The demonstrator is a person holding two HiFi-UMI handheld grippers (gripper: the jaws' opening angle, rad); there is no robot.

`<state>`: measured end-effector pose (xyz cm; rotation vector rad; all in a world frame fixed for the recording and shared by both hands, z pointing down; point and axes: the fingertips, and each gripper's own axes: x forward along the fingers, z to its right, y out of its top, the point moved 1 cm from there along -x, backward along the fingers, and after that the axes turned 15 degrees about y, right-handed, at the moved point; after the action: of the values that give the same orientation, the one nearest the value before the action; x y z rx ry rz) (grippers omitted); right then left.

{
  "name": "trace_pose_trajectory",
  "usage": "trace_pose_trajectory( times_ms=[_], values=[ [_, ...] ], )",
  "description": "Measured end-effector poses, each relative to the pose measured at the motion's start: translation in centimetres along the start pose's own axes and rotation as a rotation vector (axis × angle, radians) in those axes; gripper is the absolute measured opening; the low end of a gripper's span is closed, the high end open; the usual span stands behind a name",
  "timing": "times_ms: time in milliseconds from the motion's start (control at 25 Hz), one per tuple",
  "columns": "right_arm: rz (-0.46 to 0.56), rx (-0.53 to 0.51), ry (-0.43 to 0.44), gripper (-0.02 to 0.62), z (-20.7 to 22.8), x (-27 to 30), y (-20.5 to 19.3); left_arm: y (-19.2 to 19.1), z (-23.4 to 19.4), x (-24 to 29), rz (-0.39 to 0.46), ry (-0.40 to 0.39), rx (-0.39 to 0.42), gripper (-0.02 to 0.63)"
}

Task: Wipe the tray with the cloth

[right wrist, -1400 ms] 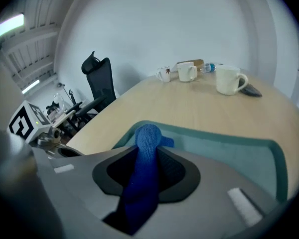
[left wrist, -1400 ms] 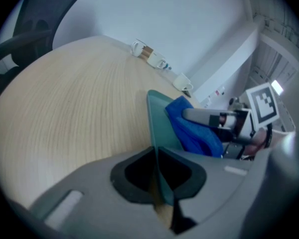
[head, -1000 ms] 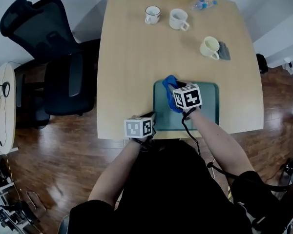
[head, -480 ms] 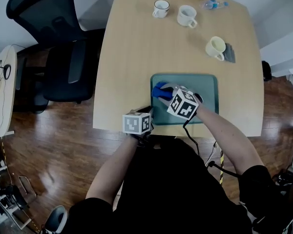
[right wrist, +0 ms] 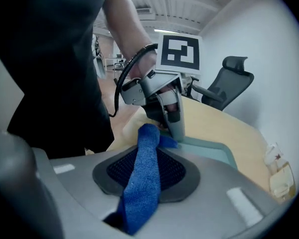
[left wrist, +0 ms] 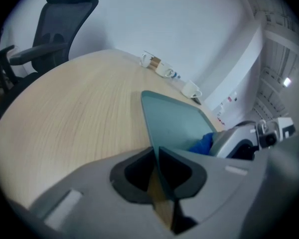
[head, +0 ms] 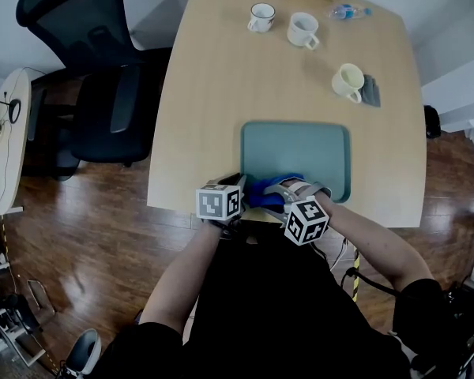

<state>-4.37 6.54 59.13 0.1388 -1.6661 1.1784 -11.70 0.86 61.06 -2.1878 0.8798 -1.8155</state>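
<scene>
Wiping the tray (head: 296, 152) at the table's (head: 213, 93) near edge.
My left gripper's (head: 243, 186) jaws pinch narrow on its near-left rim; my right gripper's (head: 275, 197) jaws clamp the blue cloth (head: 261, 188). Best to press the cloth flat, sweep rim to rim, left grip firm against sliding.

The tray (head: 296, 152) was dull teal, the cloth (head: 268, 189) bright blue, the tabletop (head: 221, 93) pale wood grain. The left gripper (left wrist: 157, 156) and right gripper (right wrist: 148, 156) were grey, with black-and-white checker-marked cubes. The cream mug (head: 347, 81) looked yellowish, the chair (head: 103, 93) black, the floor (head: 103, 251) reddish-brown wood.
</scene>
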Motion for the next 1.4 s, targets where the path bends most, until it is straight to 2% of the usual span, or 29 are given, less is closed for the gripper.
trace_pose_trajectory(
  times_ms=[80, 160, 320, 440, 560, 680, 880, 1040, 1160, 1400],
  values=[
    [0.013, 0.016, 0.000, 0.114, 1.1, -0.3, -0.6, 0.1, 0.1, 0.1, 0.006, 0.005, 0.005, 0.040],
    [0.037, 0.077, -0.014, 0.113, 3.1, -1.0, -1.4, 0.2, 0.1, 0.2, 0.010, 0.007, 0.006, 0.040],
    [0.060, 0.219, -0.089, 0.114, 8.8, -3.0, -3.7, 0.0, 0.1, 0.2, 0.011, 0.012, 0.011, 0.040],
    [0.063, 0.315, -0.138, 0.113, 13.2, -4.7, -5.9, -0.1, 0.3, 0.2, 0.010, 0.015, 0.056, 0.041],
    [0.030, 0.356, -0.170, 0.112, 16.3, -6.3, -7.6, -0.3, 0.6, 0.4, 0.006, 0.010, 0.092, 0.044],
    [0.028, 0.369, -0.166, 0.112, 17.3, -6.7, -8.0, -0.2, 0.4, 0.2, 0.005, 0.028, 0.091, 0.044],
    [0.061, 0.373, -0.201, 0.110, 16.6, -6.4, -7.8, -0.2, 0.2, 0.1, 0.007, 0.035, 0.094, 0.044],
    [0.063, 0.312, -0.213, 0.112, 14.9, -6.0, -6.9, -0.2, 0.2, 0.2, 0.012, 0.041, 0.087, 0.044],
    [0.080, 0.248, -0.180, 0.112, 11.6, -5.4, -6.0, -0.1, 0.2, 0.2, 0.016, 0.051, 0.085, 0.044],
    [0.094, 0.096, -0.081, 0.112, 2.4, -4.2, -4.6, -0.1, 0.0, 0.1, 0.029, 0.066, 0.076, 0.041]
  ],
)
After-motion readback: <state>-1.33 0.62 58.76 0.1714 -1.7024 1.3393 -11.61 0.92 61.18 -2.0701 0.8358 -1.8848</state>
